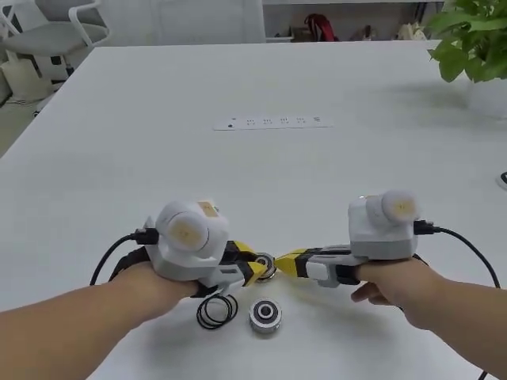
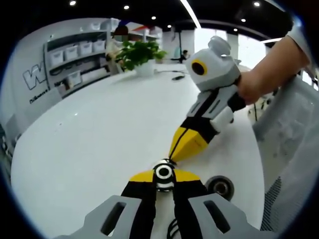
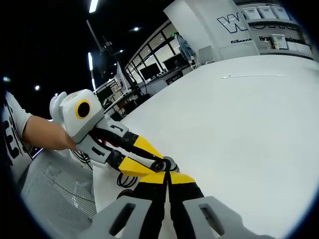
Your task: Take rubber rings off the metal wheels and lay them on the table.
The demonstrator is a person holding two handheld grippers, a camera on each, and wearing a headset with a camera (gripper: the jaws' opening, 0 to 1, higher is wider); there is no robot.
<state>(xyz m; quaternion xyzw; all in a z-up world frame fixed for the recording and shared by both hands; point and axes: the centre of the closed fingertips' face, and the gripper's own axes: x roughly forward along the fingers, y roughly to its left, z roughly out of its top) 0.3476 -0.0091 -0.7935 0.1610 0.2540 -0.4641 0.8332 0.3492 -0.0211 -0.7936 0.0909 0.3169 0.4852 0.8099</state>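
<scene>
My left gripper (image 1: 255,269) is shut on a small metal wheel (image 1: 266,266), held just above the white table (image 1: 261,174). In the left gripper view that wheel (image 2: 164,174) sits between the yellow jaw tips. My right gripper (image 1: 279,264) is shut, and its tips meet the wheel's rim from the right; I cannot tell whether a ring is pinched. In the right gripper view its own closed tips (image 3: 167,173) touch the wheel (image 3: 162,163). A few loose black rubber rings (image 1: 216,310) lie on the table, with a second wheel (image 1: 265,314) beside them.
A flush socket panel (image 1: 273,122) sits mid-table. A potted plant (image 1: 471,39) stands at the far right corner and a white chair (image 1: 55,32) beyond the far left edge. A black cable (image 1: 502,179) lies at the right edge.
</scene>
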